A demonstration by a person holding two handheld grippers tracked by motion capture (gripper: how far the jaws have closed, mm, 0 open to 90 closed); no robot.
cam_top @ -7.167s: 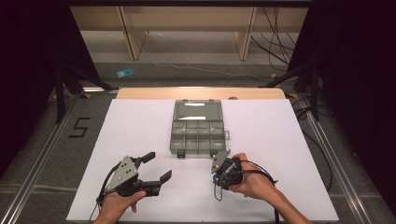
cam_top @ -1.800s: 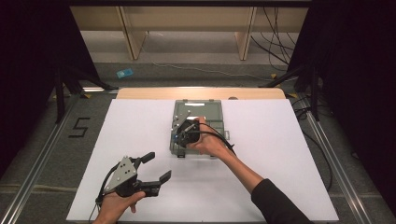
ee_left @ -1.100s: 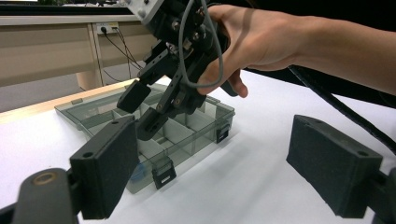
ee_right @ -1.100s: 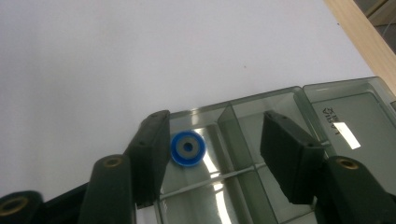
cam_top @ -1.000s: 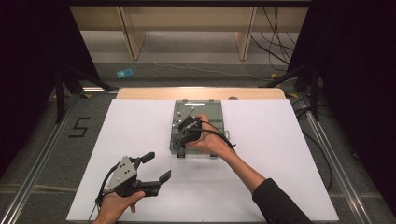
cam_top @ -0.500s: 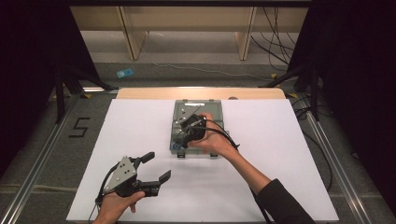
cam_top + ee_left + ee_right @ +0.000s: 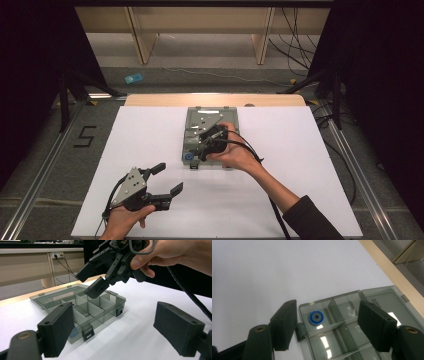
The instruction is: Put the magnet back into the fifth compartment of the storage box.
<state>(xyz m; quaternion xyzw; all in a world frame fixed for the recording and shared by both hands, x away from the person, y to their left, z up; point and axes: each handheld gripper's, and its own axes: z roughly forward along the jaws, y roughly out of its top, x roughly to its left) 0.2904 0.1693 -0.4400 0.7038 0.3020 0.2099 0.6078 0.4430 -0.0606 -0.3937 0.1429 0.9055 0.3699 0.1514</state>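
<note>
Right gripper (image 7: 202,145): jaws spread wide, nothing between them, held by the right hand (image 7: 235,152) over the translucent grey plastic compartment box (image 7: 192,127). In the right gripper view the jaws straddle the box's corner compartment, pointing down at it.

Small blue ring-shaped washer with a dark centre (image 7: 316,317) lies flat in that corner compartment, next to a front latch (image 7: 300,331); in the high view it's the blue spot at the box's near-left corner (image 7: 189,157). Other visible compartments look bare.

Left gripper (image 7: 162,179): jaws also wide apart, holding nothing, gripped by the left hand (image 7: 122,220) near the front-left of the white table surface (image 7: 300,150), well apart from the box. Its view looks across at the box and the right gripper (image 7: 100,277) hanging above it.

Box lid (image 7: 212,114) is open, lying flat behind the tray toward the wooden table edge (image 7: 150,100).
</note>
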